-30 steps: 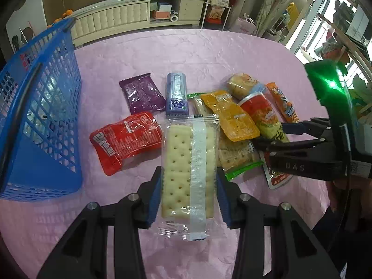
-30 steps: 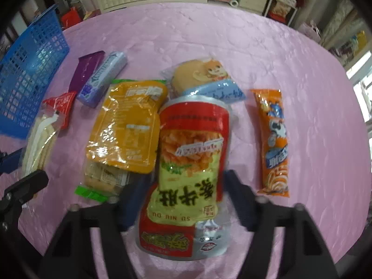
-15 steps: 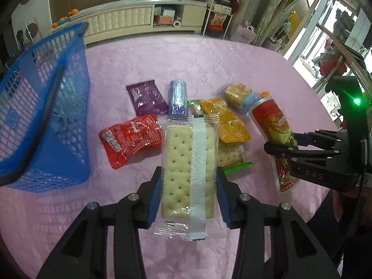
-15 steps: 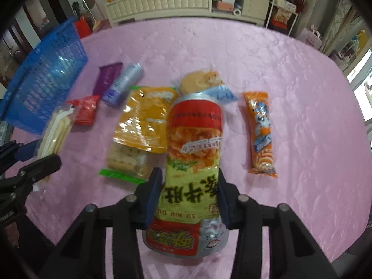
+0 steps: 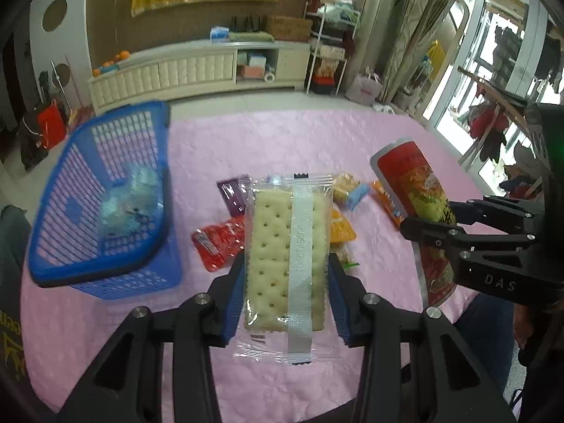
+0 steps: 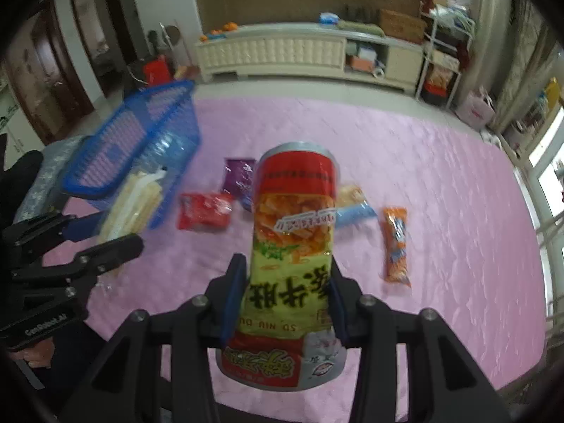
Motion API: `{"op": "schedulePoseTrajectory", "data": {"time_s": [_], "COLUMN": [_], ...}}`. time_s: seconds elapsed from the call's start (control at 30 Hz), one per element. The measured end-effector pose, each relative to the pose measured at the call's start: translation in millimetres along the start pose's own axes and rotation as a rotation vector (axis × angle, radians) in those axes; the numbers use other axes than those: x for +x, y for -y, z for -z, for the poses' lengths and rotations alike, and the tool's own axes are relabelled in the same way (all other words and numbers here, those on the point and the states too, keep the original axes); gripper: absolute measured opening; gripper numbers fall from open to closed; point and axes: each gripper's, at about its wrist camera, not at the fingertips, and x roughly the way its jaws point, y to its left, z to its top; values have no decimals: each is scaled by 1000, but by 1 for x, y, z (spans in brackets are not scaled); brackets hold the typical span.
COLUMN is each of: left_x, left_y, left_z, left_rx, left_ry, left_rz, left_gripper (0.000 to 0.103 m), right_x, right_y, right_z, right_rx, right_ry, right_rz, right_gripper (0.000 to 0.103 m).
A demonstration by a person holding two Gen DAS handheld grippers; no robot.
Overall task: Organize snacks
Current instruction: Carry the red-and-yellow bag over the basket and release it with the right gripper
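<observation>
My left gripper (image 5: pixel 286 294) is shut on a clear cracker pack (image 5: pixel 287 243) and holds it above the pink table. My right gripper (image 6: pixel 286 298) is shut on a red and yellow chip bag (image 6: pixel 294 246), lifted off the table; the bag also shows in the left wrist view (image 5: pixel 419 197). The blue basket (image 5: pixel 102 197) stands at the left with a clear packet inside; it also shows in the right wrist view (image 6: pixel 141 144). Loose snacks lie in the middle: a red pack (image 6: pixel 204 209), a purple pack (image 6: pixel 239 178), an orange stick pack (image 6: pixel 396 243).
The pink tablecloth (image 6: pixel 440 183) covers a round table. A bun pack with a blue end (image 6: pixel 352 202) and a yellow pack (image 5: pixel 340 227) lie among the snacks. A white cabinet (image 6: pixel 282 54) and shelves stand beyond the table's far edge.
Both grippers have risen from the table with their packs. The chip bag is now lifted clear of the snack pile. The basket now appears nearer the cracker pack.
</observation>
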Motion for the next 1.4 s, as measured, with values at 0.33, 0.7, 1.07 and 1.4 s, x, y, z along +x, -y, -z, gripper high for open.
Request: {"op": "schedulePoseTrajectory", "data": {"time_s": [0.33,0.7,1.07,1.4], "left_x": [-50,-73,-69,-40], "left_y": [-42,-108,-176,-196], "left_z": [-17,-33,-44,-44], "left_rx": [-13,-76,-157,-166], "left_ry": [81,120,126,90], "left_rz": [-51,-128,-177,-177], "left_gripper": [40,40,40,40], "right_x": [-22,-2,48,97], "right_y": [-51,-114,-157,-184], "right_z": [-42,-88,-126,-135], "right_rx": [-66,-162,-179,-176], "right_ry": [101,114,66,-22], "right_rz": [-64,-146,-206,-202], "right_gripper": [47,47,47,48]}}
